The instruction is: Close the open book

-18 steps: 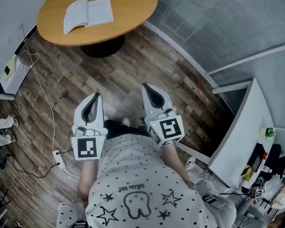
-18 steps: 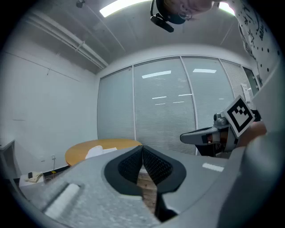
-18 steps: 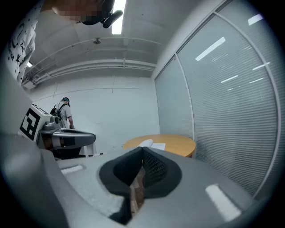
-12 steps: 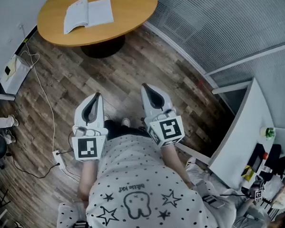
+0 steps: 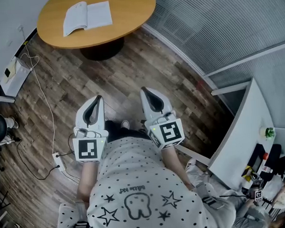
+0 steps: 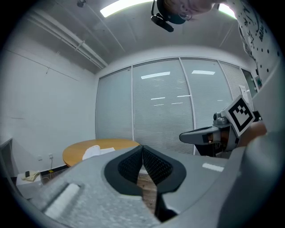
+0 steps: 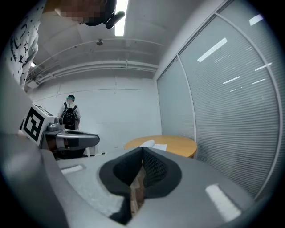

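An open book with white pages lies on a round wooden table at the top of the head view, far ahead of both grippers. It also shows as a pale shape, the book, in the left gripper view and as the book in the right gripper view. My left gripper and right gripper are held side by side over the floor, close to the person's body. Both are shut with nothing between their pads.
Dark wood-plank floor lies between me and the table. A white cable runs to a power strip at the left. Glass walls with blinds curve along the right. A white desk stands at the right, and a person with a backpack at the far wall.
Both grippers have edged slightly forward toward the table. At the left edge of the head view the shoes have slipped out of sight and a dark chair base has come in.
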The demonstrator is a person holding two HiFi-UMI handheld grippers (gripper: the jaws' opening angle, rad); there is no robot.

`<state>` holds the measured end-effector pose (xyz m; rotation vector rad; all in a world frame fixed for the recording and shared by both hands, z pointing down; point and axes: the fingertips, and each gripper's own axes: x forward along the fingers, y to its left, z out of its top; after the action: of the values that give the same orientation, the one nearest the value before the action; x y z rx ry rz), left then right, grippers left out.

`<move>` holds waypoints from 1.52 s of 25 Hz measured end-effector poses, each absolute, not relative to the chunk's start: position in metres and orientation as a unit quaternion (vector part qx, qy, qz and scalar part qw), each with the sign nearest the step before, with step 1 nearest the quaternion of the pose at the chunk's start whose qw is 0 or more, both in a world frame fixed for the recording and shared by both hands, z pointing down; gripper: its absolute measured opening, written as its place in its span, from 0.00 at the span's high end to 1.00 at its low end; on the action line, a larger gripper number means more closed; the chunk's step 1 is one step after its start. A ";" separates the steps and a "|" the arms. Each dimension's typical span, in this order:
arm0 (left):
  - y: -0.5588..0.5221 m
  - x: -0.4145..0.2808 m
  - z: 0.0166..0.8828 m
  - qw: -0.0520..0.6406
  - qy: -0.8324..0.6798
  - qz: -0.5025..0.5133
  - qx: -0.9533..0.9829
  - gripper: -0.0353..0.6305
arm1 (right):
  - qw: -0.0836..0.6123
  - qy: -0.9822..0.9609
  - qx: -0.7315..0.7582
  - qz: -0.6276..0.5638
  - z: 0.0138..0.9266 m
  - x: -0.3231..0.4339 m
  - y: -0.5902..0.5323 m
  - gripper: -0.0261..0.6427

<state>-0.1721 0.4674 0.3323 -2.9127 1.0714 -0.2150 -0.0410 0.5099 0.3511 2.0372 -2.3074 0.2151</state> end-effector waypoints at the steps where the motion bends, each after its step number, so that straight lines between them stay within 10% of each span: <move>1: 0.467 -0.172 0.334 0.014 0.344 -0.070 -0.936 0.93 | 0.027 -0.750 0.657 0.068 0.351 -0.042 0.510 0.95; 38: 0.187 -0.176 0.325 -0.027 0.302 -0.066 -0.951 0.93 | 0.083 -0.766 0.634 0.068 0.338 -0.031 0.249 0.95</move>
<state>-0.1759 0.1873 0.3251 -3.0387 0.9640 -0.2124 -0.0311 0.2487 0.3380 1.8929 -2.2858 0.2024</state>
